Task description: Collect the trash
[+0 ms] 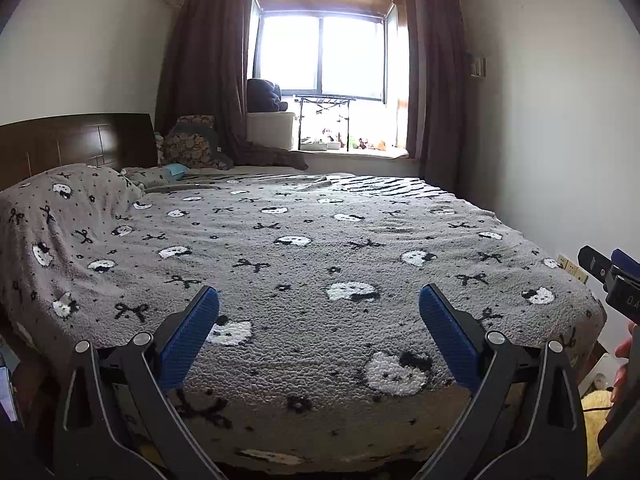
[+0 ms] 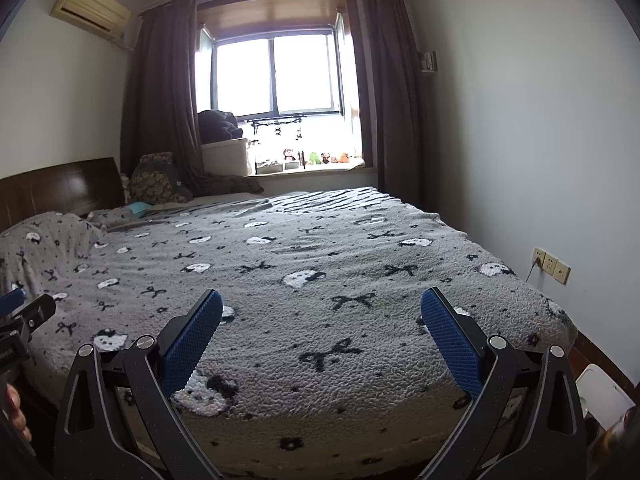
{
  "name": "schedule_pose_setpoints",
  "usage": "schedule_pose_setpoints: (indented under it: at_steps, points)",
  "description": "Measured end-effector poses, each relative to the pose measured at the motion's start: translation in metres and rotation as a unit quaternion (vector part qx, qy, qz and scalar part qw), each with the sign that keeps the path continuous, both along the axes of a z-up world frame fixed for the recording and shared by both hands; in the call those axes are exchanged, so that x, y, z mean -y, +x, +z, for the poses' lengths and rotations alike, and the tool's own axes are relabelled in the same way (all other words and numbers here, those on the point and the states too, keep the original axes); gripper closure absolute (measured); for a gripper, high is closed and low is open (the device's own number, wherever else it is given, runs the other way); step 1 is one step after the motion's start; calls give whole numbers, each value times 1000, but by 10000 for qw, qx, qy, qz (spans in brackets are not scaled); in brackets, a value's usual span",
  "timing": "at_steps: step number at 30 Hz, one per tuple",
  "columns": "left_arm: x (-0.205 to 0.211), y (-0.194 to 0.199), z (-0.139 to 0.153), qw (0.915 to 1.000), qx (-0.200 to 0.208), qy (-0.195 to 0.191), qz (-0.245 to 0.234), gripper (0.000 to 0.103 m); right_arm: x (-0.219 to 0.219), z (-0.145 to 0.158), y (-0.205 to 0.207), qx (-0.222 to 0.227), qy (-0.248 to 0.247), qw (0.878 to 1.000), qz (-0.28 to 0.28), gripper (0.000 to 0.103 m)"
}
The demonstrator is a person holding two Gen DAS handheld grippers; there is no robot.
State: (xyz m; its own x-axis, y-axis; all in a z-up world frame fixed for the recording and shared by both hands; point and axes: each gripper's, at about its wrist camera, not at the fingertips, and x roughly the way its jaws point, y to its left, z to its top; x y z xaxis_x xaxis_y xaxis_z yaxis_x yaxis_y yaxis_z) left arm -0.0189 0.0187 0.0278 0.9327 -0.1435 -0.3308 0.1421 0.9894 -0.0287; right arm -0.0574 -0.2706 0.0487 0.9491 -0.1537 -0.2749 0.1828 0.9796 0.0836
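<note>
Both grippers hover over the near edge of a bed (image 1: 304,248) covered by a grey blanket (image 2: 320,264) with white cat faces and black bows. My left gripper (image 1: 319,300) is open, with nothing between its blue pads. My right gripper (image 2: 322,300) is open too and holds nothing. Each gripper shows at the edge of the other's view: the right gripper (image 1: 604,260) at the far right, the left gripper (image 2: 28,304) at the far left. A small light-blue item (image 1: 176,170) (image 2: 138,208) lies by the pillows. A white bin (image 2: 604,392) stands on the floor at the bed's right corner.
A dark wooden headboard (image 1: 72,140) lines the left wall. Patterned cushions (image 1: 192,144) and dark clothes lie near the window (image 1: 320,56), whose sill carries small toys. Wall sockets (image 2: 552,266) sit on the right wall. Something yellow and fluffy (image 1: 592,412) lies low on the right.
</note>
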Motion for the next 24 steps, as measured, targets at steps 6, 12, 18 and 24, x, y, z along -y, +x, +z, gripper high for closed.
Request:
schedule_pose_setpoints:
  at_steps: [6,12,18,24]
  points:
    - [0,0,2,10000,17,3,37,8,0,0,0,-2,6,10000,12,3]
    - [0,0,2,10000,20,-34,36,8,0,0,0,0,2,10000,11,3]
    - [2,-2,3,9999,99,59,123,8,-1,1,0,-6,-10,10000,-13,3]
    - [2,-3,6,10000,52,-77,-6,8,1,1,-1,0,-9,10000,-39,3]
